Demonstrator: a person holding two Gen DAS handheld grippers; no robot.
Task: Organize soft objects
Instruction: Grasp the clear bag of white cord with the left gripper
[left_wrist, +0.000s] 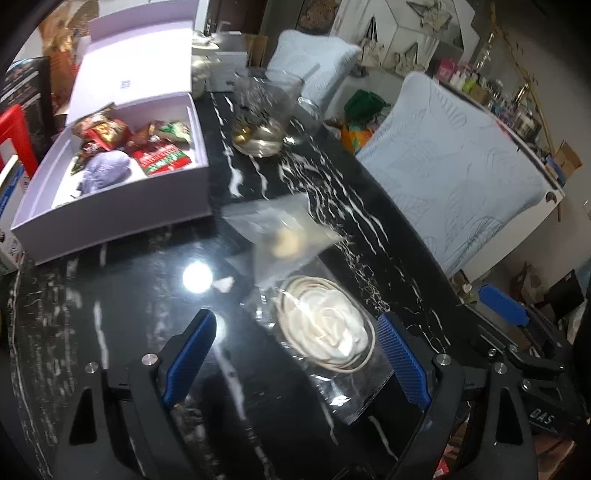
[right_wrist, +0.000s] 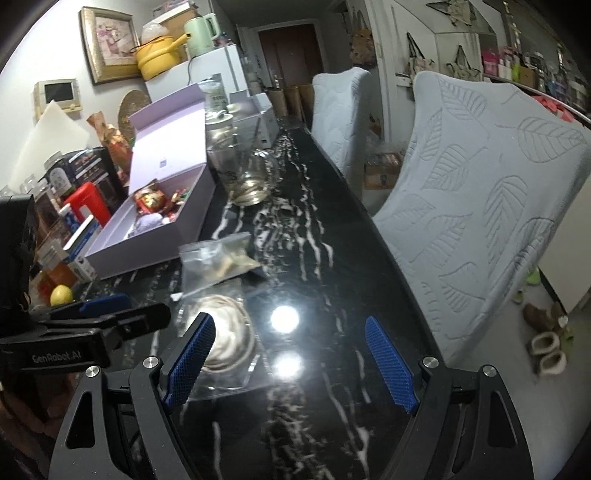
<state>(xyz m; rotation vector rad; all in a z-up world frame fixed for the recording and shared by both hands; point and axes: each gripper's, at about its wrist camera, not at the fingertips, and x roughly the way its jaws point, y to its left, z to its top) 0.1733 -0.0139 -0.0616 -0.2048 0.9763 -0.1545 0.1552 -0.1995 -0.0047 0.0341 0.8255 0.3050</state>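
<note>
Reaching seems the step in hand: on the black white-veined marble table (left_wrist: 110, 288) lies a clear plastic bag of coiled cream cord (left_wrist: 325, 332), near the open lilac box (left_wrist: 122, 218) (probably its destination). Left gripper (left_wrist: 295, 360) straddles it wide open, gripping nothing; right gripper (right_wrist: 291, 363) likewise gapes empty. Next: lower and close.

Near tabletop (right_wrist: 332, 295): bare, free pass.
Left: open box (left_wrist: 122, 210) blocks.
Ahead: glass jar (left_wrist: 264, 118) mid-table.
Right edge: chair backs (right_wrist: 480, 206) close.
</note>
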